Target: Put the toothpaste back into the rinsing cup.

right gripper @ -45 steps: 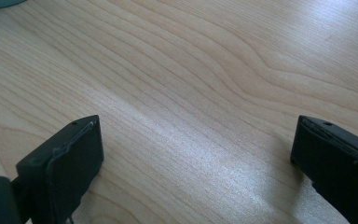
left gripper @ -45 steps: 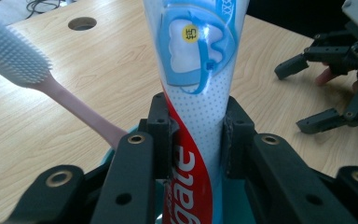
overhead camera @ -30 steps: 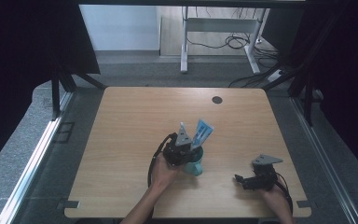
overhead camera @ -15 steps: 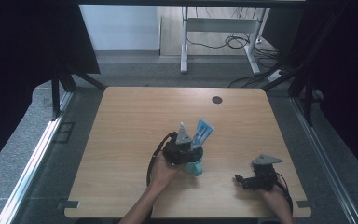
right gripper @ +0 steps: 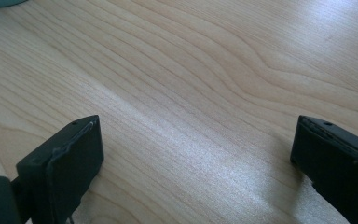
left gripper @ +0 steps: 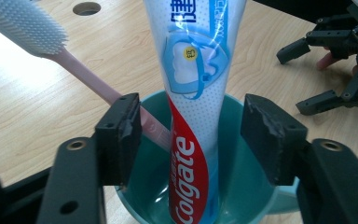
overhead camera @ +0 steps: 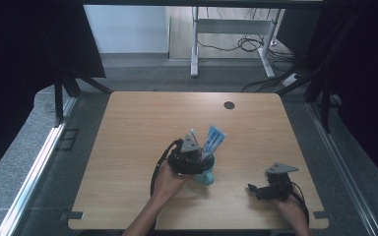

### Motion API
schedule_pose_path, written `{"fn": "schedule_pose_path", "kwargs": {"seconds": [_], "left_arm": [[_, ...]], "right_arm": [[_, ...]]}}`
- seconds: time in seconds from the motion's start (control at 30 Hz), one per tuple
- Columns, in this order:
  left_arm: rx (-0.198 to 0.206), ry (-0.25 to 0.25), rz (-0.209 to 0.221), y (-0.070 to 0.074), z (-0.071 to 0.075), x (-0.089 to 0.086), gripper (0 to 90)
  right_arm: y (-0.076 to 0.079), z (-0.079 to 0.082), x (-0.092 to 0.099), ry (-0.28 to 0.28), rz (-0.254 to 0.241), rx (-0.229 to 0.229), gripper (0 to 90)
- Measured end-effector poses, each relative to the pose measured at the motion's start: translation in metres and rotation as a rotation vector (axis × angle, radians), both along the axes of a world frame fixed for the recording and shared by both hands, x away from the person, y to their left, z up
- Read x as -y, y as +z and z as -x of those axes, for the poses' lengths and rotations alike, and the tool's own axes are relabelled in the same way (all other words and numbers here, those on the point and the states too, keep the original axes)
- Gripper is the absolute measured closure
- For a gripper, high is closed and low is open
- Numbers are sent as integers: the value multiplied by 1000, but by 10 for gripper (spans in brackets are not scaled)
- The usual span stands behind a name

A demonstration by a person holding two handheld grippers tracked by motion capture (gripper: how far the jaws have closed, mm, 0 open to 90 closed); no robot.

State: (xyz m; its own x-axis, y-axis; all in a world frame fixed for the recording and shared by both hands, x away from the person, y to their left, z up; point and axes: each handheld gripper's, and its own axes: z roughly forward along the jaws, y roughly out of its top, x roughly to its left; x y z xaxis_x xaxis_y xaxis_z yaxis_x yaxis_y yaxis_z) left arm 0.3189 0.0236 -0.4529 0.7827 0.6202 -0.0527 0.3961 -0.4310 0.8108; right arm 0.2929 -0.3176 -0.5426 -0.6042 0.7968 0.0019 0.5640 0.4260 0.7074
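toothpaste tube (left gripper: 193, 93) stands upright in the teal cup (left gripper: 242, 186), cap end down, flat end sticking up well past the rim. pink toothbrush (left gripper: 74, 70) is in the same cup, handle leaning out so the pale bristle head sits up and away from the tube.

left gripper (left gripper: 191, 135) is right at the cup: tube sits between its jaws, clear gap on either side, pads not pressing it. one pad touches or just overlaps the toothbrush handle, cannot tell which. jaws have just been opening, about half spread now, tube between them but not gripped. in the high view the left gripper (overhead camera: 189, 155) sits over the cup (overhead camera: 204, 175), near the middle of the table (overhead camera: 128, 128), hand behind it.

right gripper (right gripper: 196, 158) is well apart from the cup, jaws spread wide over bare wood, nothing between them. high view has it (overhead camera: 268, 189) near the table's front edge. round hole (overhead camera: 229, 105) lies far beyond both.
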Motion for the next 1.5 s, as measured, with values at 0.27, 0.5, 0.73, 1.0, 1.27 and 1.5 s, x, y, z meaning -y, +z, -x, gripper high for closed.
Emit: {"fn": "schedule_pose_path", "kwargs": {"seconds": [0.27, 0.5, 0.73, 1.0, 1.27, 1.5], "left_arm": [[-4, -9, 0, 5, 3, -2, 220], [-12, -11, -8, 7, 6, -7, 145], [-19, -7, -11, 9, 7, -12, 109], [-13, 7, -9, 10, 7, -23, 73], [10, 35, -14, 6, 7, -32, 0], [0, 50, 12, 5, 8, -43, 0]], "right_arm": [[0, 0, 0, 0, -2, -3, 17], [0, 0, 0, -1, -1, -3, 17], [0, 0, 0, -1, 1, -3, 17], [0, 0, 0, -1, 1, -2, 18], [0, 0, 0, -1, 1, -2, 18], [0, 0, 0, -1, -1, -1, 17]]}}
